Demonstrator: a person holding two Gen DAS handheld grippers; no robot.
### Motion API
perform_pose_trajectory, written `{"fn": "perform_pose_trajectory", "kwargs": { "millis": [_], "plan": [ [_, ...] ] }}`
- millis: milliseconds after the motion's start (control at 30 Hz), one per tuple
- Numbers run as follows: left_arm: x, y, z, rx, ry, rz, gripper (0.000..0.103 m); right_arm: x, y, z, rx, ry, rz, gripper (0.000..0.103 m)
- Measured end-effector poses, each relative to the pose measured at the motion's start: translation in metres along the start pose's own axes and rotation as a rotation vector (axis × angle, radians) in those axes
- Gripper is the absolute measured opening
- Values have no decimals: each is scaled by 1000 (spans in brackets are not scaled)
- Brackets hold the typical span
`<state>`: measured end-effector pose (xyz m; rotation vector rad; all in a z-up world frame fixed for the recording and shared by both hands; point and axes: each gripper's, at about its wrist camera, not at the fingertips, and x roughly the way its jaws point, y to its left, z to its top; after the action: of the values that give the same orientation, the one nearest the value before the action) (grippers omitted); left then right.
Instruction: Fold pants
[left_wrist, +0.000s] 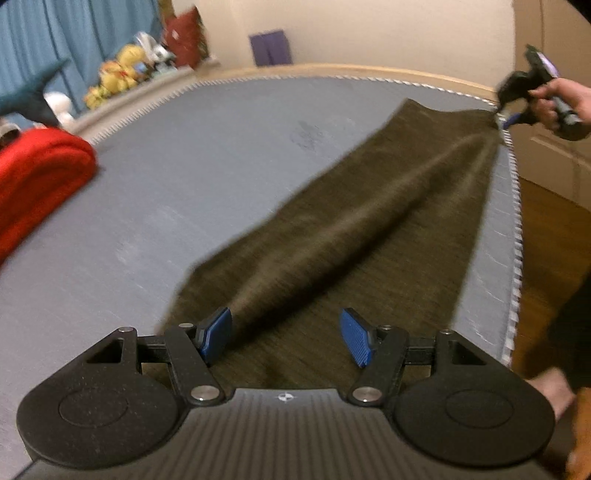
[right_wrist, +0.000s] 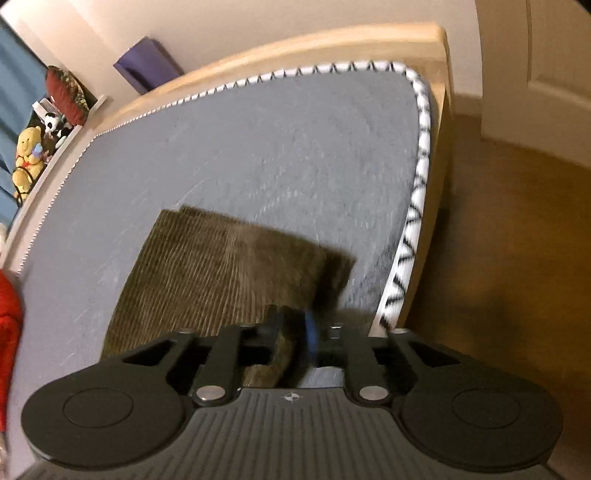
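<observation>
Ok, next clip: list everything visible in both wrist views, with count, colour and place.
pants: one, dark olive, laid lengthwise on the mattress near its right edge
mattress: one, grey with zigzag piping, on a pale wood frame
red fabric: one bundle, red, left on mattress
stuffed toys: several, mostly yellow, ledge by blue curtain
purple box: one, by far wall
left gripper: black, blue pads, open over near end of pants
right gripper: black, shut on far end of pants
right hand: holding right gripper

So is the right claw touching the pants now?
Touching. The right wrist view shows the right claw shut on the edge of the pants, fabric pinched between its fingers.
</observation>
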<state>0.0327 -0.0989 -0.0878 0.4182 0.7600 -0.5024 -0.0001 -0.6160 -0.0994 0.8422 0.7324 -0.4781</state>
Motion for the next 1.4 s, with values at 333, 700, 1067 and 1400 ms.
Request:
{"fn": "perform_pose_trajectory", "kwargs": {
  "millis": [333, 700, 1067, 1400],
  "plan": [
    [32, -16, -44, 75, 288, -131, 2, -8, 34, 16, -34, -240, -3, 46],
    [13, 4, -65, 128, 304, -232, 2, 76, 145, -19, -186, -105, 201, 58],
    [5, 11, -68, 132, 239, -274, 6, 124, 193, -21, -331, -150, -60, 5],
    [-21, 77, -57, -97, 30, -128, 13, 138, 178, -3, -211, -245, -41, 13]
  ]
}}
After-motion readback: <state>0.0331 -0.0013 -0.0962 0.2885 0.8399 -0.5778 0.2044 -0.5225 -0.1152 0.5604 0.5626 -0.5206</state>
